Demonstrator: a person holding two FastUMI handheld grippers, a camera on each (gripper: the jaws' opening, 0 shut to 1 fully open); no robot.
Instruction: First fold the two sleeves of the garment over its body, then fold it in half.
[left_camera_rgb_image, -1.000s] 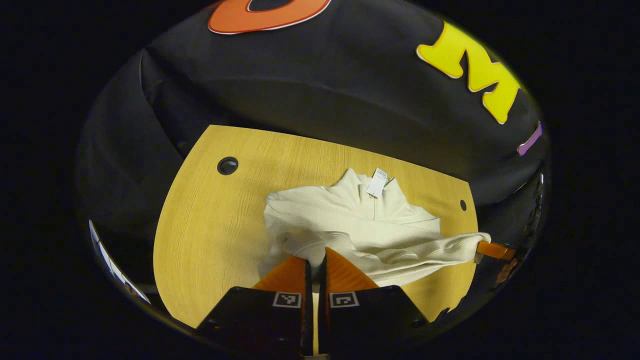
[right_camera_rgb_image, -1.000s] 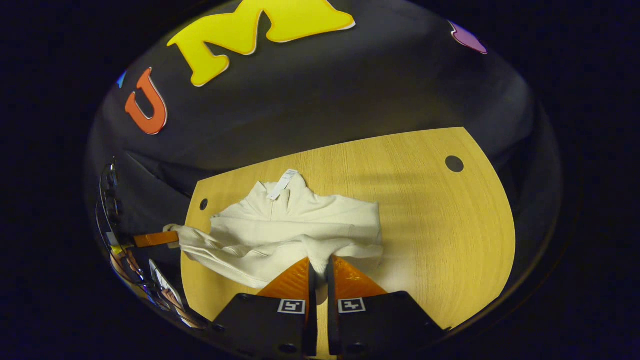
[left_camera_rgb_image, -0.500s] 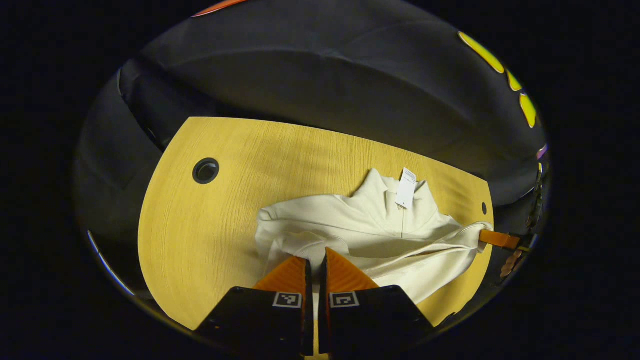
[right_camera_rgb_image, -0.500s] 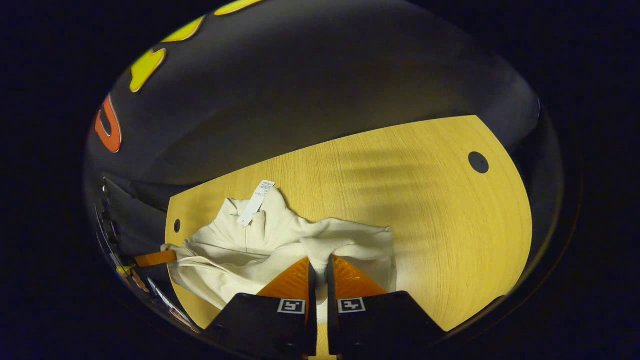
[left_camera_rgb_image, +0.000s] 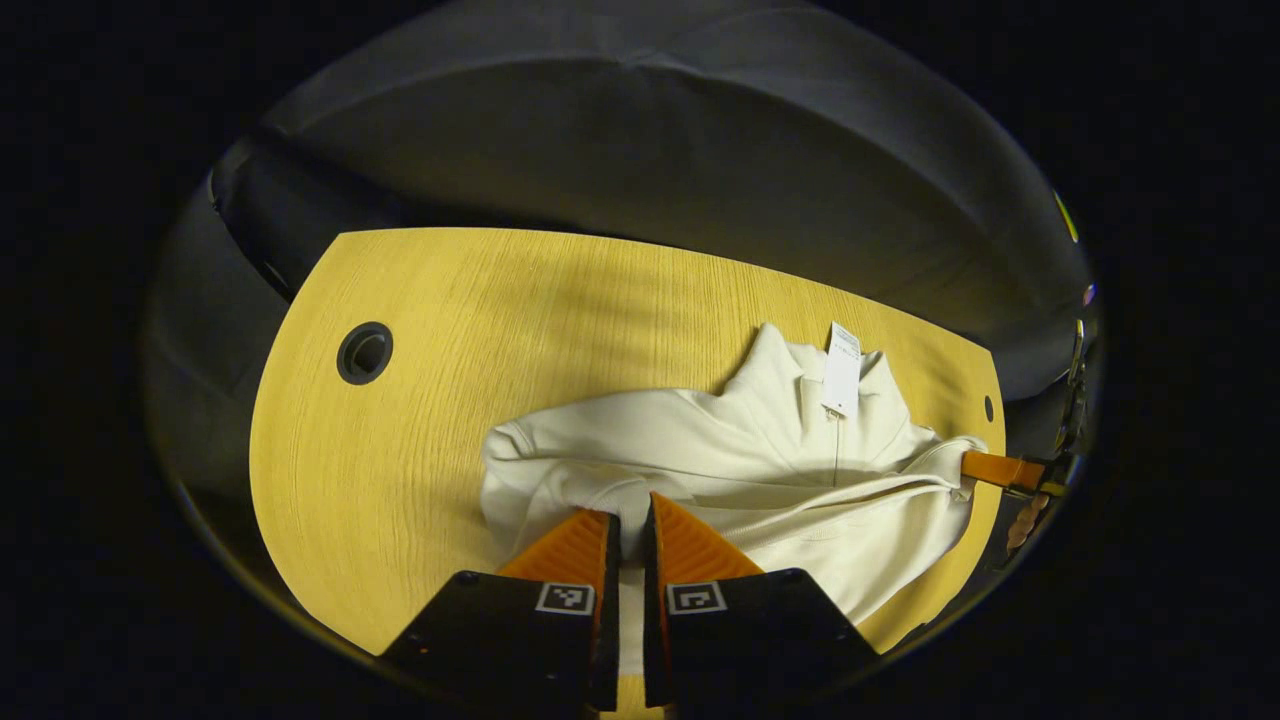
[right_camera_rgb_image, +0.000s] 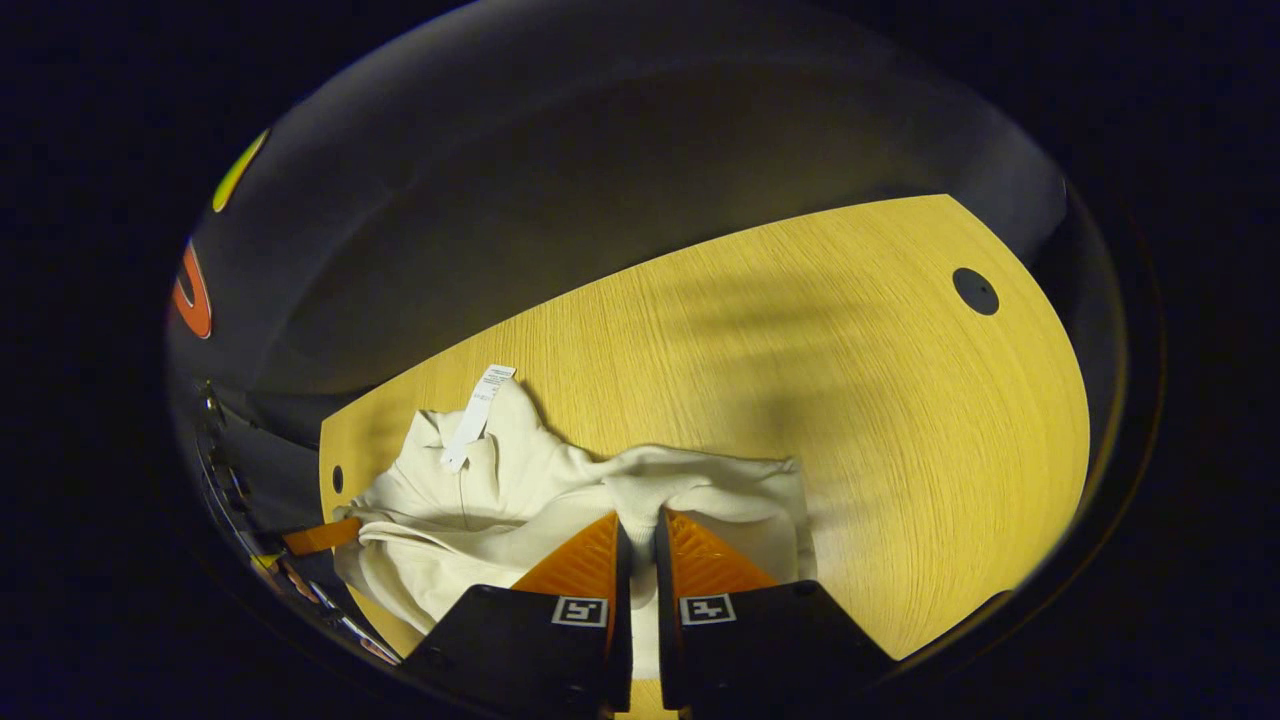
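One worktop (left_camera_rgb_image: 420, 440), pale wood grain, carries the whole scene, with two dark round holes in it, the bigger (left_camera_rgb_image: 365, 352) near one far corner and a small one (left_camera_rgb_image: 988, 408) near the other. On it lies one garment (left_camera_rgb_image: 760, 460), a cream zip-neck top, collar away from the person, a single white tag (left_camera_rgb_image: 842, 368) standing at the neck. The sleeves are drawn in over the body in bunched ridges, and the near edge is gathered up rather than lying flat. It looks soft and light, a thick knit that slumps and creases wherever it is lifted, so it should drape rather than hold a line; a hem corner or a cuff is the sound place to take it, pinched through all layers so nothing slides. Two grippers are at work. The left gripper (left_camera_rgb_image: 630, 515) has its fingers drawn almost together with cream cloth nipped between them at the near edge. The right gripper (right_camera_rgb_image: 638, 525) is the same, fingers nearly closed on a fold of the garment. From the left gripper view the other gripper shows far out at the garment's side, though it is too small there to judge its hold.
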